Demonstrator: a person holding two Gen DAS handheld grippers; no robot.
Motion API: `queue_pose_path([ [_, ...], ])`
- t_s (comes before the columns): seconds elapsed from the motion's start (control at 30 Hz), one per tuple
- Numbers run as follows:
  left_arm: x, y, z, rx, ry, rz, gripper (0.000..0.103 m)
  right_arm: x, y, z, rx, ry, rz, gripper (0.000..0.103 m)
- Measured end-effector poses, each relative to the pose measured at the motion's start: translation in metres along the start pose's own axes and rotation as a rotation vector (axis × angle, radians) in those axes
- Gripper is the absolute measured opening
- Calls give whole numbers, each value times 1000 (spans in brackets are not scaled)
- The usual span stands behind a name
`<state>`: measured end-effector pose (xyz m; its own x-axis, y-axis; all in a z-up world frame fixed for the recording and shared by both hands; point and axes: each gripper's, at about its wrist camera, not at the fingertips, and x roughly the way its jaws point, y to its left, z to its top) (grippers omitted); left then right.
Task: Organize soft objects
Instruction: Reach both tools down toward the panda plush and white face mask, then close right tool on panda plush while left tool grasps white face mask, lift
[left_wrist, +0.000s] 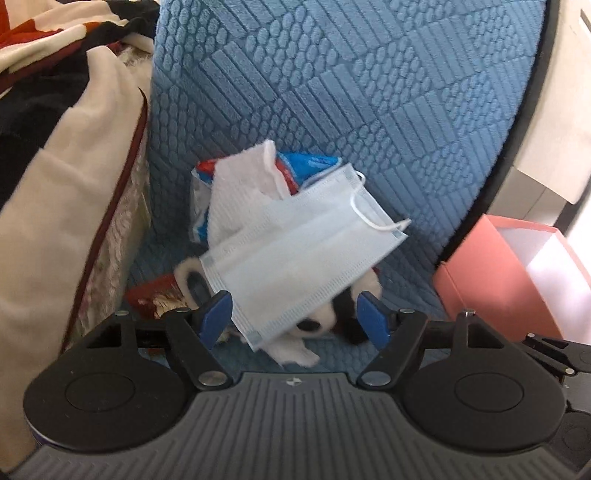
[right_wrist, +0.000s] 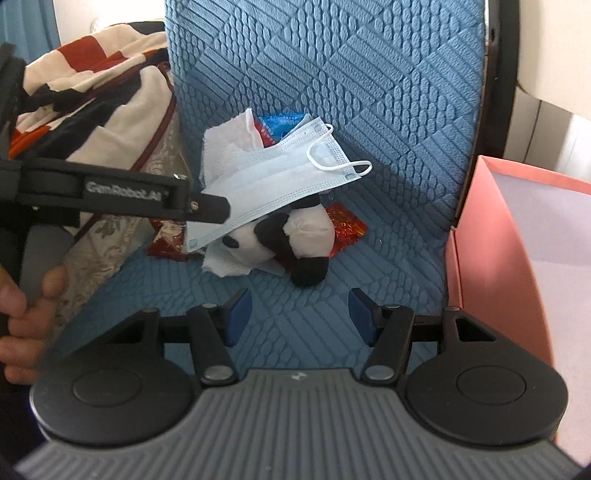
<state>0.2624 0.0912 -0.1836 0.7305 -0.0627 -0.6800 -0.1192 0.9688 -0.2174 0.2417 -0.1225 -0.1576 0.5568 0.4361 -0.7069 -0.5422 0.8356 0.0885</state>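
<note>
Pink box (right_wrist: 495, 236) beside blue seat (right_wrist: 369, 92), visible interior bare; mask (right_wrist: 280, 177) on panda (right_wrist: 295, 236).

You are working in a home, in a lived-in sitting or bedroom corner. You face a chair (right_wrist: 369, 92) upholstered in blue textured fabric with a dark frame edge, its seat strewn with everyday clutter: a disposable face mask (right_wrist: 280, 177), crumpled tissue (right_wrist: 225, 144), a small panda plush (right_wrist: 291, 236) and shiny red snack wrappers (right_wrist: 345, 225). Beside the chair you see a cream cushion (left_wrist: 62, 206) with dark red piping and a floral panel, and over it a rumpled blanket (right_wrist: 85, 74) in red, black and cream. To the other side stands an open pink box (right_wrist: 517, 236), against a pale wall.
</note>
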Motion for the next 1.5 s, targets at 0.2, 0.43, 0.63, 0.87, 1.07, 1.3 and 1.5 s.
queue_pose_path([
  [0.2, 14, 9, 9, 7, 15, -4, 79, 25, -7, 11, 29, 76, 52, 60],
  [0.43, 36, 2, 18, 111, 47, -27, 82, 59, -12, 21, 21, 107, 51, 56],
  [0.63, 54, 0, 21, 136, 83, -43, 83, 79, -13, 30, 13, 155, 53, 56],
  [0.87, 64, 5, 22, 97, 102, -53, 84, 98, -13, 32, -3, 189, 70, 57],
  [1.07, 65, 5, 22, 88, 105, -46, 84, 113, -9, 30, -24, 207, 59, 56],
  [1.3, 68, 2, 23, 95, 103, -54, 83, 119, 8, 33, -67, 203, 51, 44],
  [1.5, 68, 4, 24, 86, 111, -70, 64, 123, 11, 31, -71, 203, 50, 40],
])
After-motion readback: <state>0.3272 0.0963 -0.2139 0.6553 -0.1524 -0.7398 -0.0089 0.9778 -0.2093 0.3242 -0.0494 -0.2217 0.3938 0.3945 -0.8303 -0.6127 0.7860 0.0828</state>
